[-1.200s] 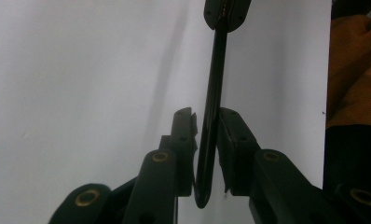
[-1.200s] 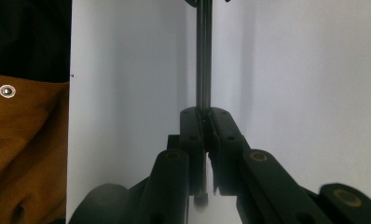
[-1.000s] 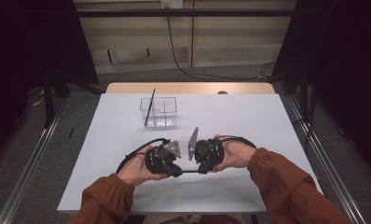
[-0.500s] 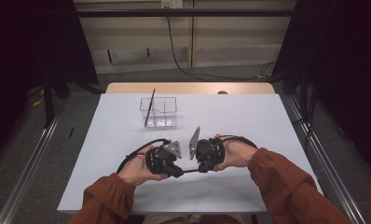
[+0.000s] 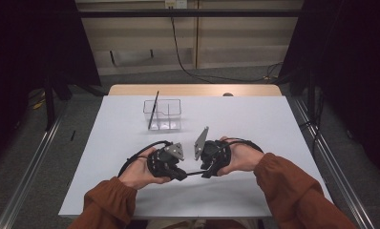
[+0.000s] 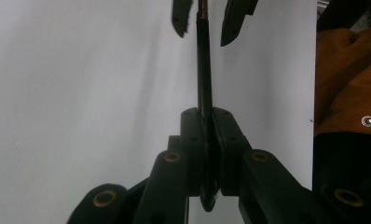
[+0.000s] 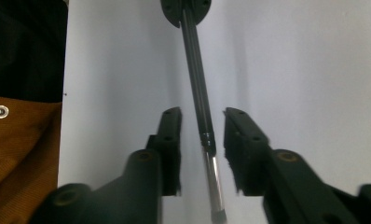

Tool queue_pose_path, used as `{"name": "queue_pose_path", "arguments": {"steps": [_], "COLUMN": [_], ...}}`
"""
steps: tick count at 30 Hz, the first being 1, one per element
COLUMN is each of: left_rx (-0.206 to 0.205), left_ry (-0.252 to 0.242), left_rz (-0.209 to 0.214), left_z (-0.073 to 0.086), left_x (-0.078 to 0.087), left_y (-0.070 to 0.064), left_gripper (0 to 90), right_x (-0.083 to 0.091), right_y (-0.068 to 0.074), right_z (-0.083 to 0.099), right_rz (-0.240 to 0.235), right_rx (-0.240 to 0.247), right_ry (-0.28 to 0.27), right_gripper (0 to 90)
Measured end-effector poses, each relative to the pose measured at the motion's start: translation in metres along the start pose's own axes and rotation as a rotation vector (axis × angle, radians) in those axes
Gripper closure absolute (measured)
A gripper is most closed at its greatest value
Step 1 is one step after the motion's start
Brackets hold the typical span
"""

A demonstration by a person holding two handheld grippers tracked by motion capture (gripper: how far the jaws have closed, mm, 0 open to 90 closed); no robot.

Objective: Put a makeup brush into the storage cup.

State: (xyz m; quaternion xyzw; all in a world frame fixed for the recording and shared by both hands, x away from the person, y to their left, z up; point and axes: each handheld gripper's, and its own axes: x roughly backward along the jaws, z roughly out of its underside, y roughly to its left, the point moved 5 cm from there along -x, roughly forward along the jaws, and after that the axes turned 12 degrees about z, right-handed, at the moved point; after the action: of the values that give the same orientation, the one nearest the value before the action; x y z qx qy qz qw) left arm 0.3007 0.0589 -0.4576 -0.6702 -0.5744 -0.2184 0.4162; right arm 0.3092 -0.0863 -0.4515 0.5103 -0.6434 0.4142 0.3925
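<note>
two grippers meet over the desk: my left gripper clenches one end of the pen, held between them. my right gripper is released around the other end; next, i judge, it must clamp.

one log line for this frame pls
left gripper: shut on pen | right gripper: open around pen's other end | pen: held level between both, above table | clear bin: behind, untouched

You have two pens: one near the clear box, one standing inside that single box.
</note>
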Motion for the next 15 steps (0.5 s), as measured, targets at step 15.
{"name": "queue_pose_path", "arguments": {"steps": [15], "left_rx": [0.02], "left_ry": [-0.019], "left_rz": [0.004], "left_z": [0.009], "left_x": [0.01], "left_y": [-0.001], "left_gripper": [84.1], "right_x": [0.008], "right_y": [-0.006], "right_z": [0.013], "right_rz": [0.031], "right_rx": [-0.076], "right_ry": [-0.041], "right_gripper": [31.2]}}
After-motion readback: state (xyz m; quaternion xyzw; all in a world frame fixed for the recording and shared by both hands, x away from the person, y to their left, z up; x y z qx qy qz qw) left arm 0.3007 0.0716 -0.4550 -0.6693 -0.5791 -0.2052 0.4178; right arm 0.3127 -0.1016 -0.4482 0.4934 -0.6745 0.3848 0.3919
